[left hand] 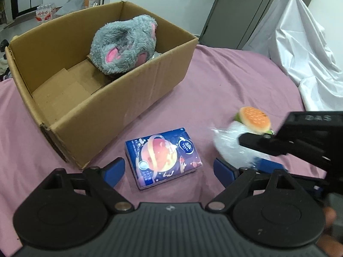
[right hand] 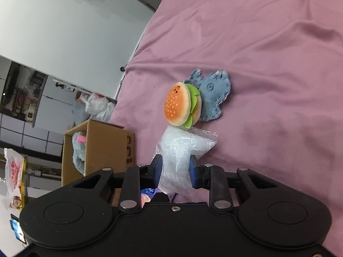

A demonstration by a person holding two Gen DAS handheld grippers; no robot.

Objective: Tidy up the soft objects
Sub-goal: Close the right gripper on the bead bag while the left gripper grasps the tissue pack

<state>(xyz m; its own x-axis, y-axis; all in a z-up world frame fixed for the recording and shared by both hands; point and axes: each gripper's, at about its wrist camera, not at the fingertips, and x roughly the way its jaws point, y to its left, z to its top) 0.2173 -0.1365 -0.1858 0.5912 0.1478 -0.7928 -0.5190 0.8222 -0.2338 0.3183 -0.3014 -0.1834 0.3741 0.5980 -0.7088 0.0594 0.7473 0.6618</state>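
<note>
The left half of the cardboard box [left hand: 64,98] is open floor; the grey plush toy [left hand: 124,45] fills its right end. On the bed [left hand: 225,81], the tissue pack [left hand: 164,157] lies just beside the box's near wall, with bare sheet beyond it.

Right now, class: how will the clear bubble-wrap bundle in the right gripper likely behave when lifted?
The clear bubble-wrap bundle looks squashed between the right gripper pads, so probably soft and light. Its loose crinkled edges may flop, and the glossy film could slip.

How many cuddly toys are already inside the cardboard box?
1: a grey plush toy at the far end of the cardboard box. Something pale peeks out beside it, so more may be hidden underneath.
</note>
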